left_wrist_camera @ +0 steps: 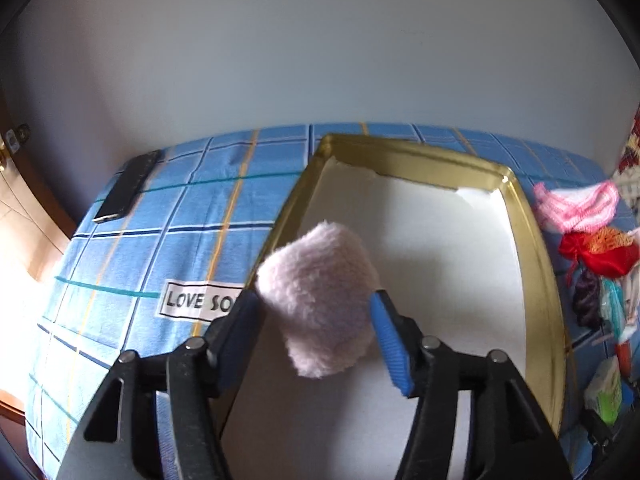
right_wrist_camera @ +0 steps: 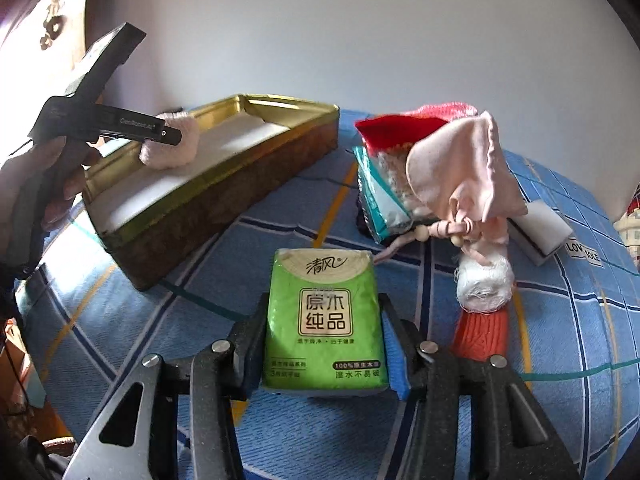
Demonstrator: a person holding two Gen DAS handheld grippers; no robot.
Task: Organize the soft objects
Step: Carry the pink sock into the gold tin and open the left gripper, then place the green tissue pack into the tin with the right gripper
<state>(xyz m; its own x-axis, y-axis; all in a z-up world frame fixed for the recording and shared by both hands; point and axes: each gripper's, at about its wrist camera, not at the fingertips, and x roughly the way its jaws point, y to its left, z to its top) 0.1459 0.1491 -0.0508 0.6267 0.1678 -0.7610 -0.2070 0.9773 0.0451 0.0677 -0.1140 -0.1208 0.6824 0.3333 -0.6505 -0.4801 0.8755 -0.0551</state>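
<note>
Item 1: my left gripper (left_wrist_camera: 316,316), jaws spread; pink fleece roll (left_wrist_camera: 320,300) sits between the blue pads, right pad just at its side, left pad a sliver off, so no squeeze seen. Roll lies in the gold-rimmed tin (left_wrist_camera: 532,248) at the near-left part, against the left wall; white liner bare over the rest, plenty of room toward the far and right walls. Item 2: my right gripper (right_wrist_camera: 324,344), pads pressed on both sides of the green tissue pack (right_wrist_camera: 326,320), which rests on the blue check sheet (right_wrist_camera: 168,320). Open sheet between pack and tin's near corner; tin wall stands tall on that side. Item 3: pile to the right of the pack, w/ pale pink drawstring pouch (right_wrist_camera: 464,172), red cloth (right_wrist_camera: 392,128), teal packet (right_wrist_camera: 380,196), white-and-orange knit piece (right_wrist_camera: 484,304), white sponge block (right_wrist_camera: 540,232); they overlap, lower parts hidden. Item 4: dark phone (left_wrist_camera: 128,188) near sheet's far-left edge. Misc: pile cut off at right edge in left view, items too blurred to sort. Hand (right_wrist_camera: 48,184) on left gripper partly out of frame.
</note>
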